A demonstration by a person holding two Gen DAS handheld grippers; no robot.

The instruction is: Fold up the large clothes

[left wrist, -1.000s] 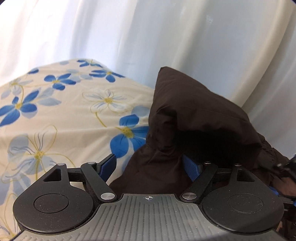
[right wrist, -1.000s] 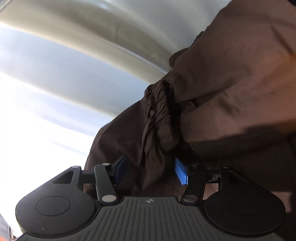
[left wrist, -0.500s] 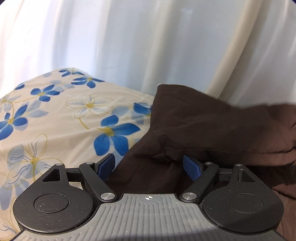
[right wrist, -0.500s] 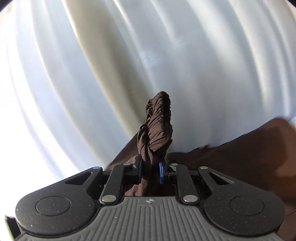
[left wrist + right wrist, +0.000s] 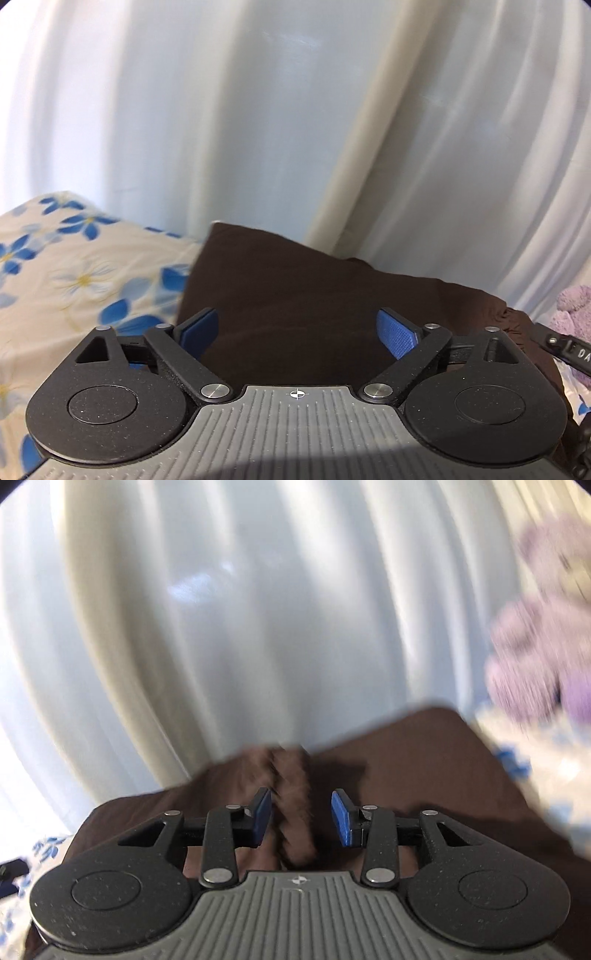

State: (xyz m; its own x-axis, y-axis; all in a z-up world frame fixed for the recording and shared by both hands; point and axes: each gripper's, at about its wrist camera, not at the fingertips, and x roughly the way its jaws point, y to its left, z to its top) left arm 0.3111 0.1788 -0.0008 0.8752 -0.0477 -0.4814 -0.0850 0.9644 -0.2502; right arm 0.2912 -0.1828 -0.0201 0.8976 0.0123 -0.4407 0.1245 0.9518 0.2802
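The dark brown cloth garment (image 5: 295,295) lies on the flower-printed bed sheet (image 5: 74,280). The left gripper (image 5: 297,332) is spread wide over it; the right gripper (image 5: 301,818) stands apart around the gathered waistband (image 5: 291,775), gripping nothing. Best to flatten the layers, square the edges, then regrasp corners.

The dark brown garment (image 5: 295,295) lies spread before me on the floral bedsheet (image 5: 74,266) — one corner pointing toward the curtain, its gathered band (blurred) bunched near me (image 5: 291,775).
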